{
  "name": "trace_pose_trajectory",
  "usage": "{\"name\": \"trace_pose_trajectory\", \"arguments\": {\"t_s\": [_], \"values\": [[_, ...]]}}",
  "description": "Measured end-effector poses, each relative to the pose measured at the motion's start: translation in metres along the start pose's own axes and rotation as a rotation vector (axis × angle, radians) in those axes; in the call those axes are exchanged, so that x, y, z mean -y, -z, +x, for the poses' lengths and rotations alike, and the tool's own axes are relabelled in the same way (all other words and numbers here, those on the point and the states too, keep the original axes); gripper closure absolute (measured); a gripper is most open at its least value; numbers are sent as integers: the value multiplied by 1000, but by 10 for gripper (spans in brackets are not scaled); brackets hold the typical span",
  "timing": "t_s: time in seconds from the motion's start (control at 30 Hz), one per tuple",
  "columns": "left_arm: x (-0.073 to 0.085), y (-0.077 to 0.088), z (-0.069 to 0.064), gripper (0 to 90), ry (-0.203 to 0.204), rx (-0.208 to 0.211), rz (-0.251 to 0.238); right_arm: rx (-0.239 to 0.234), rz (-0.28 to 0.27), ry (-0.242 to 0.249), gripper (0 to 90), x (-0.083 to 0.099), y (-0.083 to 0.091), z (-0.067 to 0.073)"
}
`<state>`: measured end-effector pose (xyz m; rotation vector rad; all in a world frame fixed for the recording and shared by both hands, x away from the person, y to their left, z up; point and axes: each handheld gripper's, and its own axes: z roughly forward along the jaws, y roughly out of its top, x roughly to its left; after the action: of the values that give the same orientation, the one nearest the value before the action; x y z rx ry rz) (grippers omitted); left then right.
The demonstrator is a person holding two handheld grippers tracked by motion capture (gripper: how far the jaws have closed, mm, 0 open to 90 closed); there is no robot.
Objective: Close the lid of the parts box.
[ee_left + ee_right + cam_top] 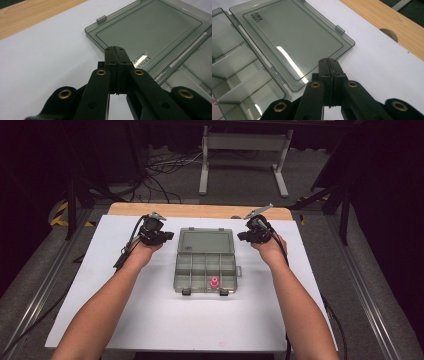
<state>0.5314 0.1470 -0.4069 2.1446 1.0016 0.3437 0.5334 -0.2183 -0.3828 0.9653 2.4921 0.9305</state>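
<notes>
White table point(150, 320), open organizer box point(206, 270); high view reveals pink piece point(214, 282). Both grippers' jaws pressed together, empty.

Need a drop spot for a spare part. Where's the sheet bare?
Bare: the wide strip of white sheet between the organizer box and the near edge, and both outer side margins. Crowded: beside the open lid, where the left gripper and right gripper flank it.
</notes>
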Motion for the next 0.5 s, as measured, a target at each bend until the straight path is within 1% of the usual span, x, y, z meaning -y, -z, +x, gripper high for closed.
{"name": "trace_pose_trajectory", "arguments": {"t_s": [0.13,0.2,0.23,0.27,0.3,0.37,0.43,0.47,0.5], "values": [[1,-5,-2,900,3,-5,21,-4,22,-6,900,2,-7,-1],[2,-8,-3,900,21,1,38,2,25,-8,900,3,-8,-1],[3,-9,-3,900,24,-5,38,3,27,-33,900,4,-10,-2],[3,-10,-2,900,31,-7,44,3,27,-33,900,4,-10,-2],[4,-11,-2,900,48,1,54,3,23,-36,900,5,-11,-2],[5,-13,-2,899,63,-9,59,4,33,-46,900,7,-13,-2],[5,-14,-3,900,77,-7,62,8,39,-47,900,9,-15,-2],[5,-15,-3,900,68,-12,67,8,44,-50,900,9,-16,-2],[6,-16,-4,900,69,-12,71,9,47,-57,900,10,-17,-2]]}}
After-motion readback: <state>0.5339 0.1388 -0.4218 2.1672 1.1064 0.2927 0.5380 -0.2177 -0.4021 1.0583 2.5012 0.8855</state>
